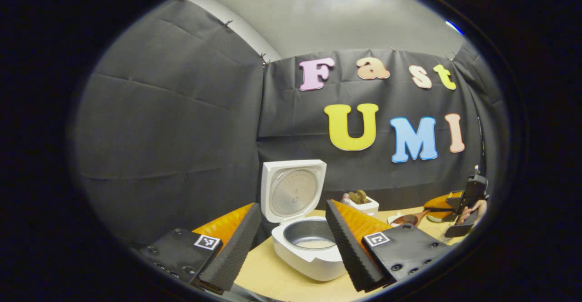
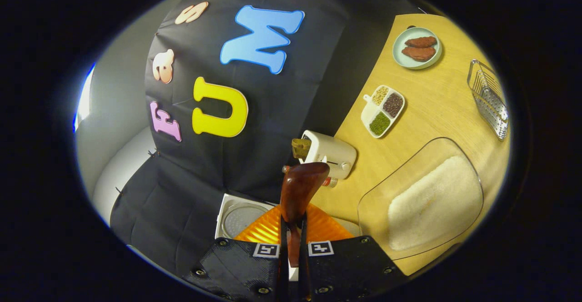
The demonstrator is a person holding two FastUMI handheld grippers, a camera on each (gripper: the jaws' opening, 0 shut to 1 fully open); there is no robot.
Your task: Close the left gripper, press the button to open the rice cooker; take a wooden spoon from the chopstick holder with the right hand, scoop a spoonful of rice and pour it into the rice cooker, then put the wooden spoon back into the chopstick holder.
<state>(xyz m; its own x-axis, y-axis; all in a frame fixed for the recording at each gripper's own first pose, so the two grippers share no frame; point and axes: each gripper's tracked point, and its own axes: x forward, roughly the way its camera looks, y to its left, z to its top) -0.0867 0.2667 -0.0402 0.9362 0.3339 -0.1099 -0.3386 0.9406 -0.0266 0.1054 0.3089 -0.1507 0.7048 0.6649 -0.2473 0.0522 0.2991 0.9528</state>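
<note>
In the left gripper view, the white rice cooker (image 1: pixel 309 247) is seen with its lid raised, so the button step can be judged done; the left tongs (image 1: pixel 291 243) are held apart on either side of it, and pale grains may already lie in the grey pot, though that cannot be told surely. At three o'clock, the right tongs (image 1: pixel 448 213) are seen with the dark wooden spoon (image 1: pixel 409 219). In the right gripper view, the tongs (image 2: pixel 293 229) are clamped on the spoon's handle, its bowl (image 2: pixel 302 179) pointing to twelve o'clock toward the white chopstick holder (image 2: pixel 329 154); the clear tray of white rice (image 2: pixel 432 202) lies at three o'clock on the wooden bench (image 2: pixel 436 106). The return of the spoon is judged left.
</note>
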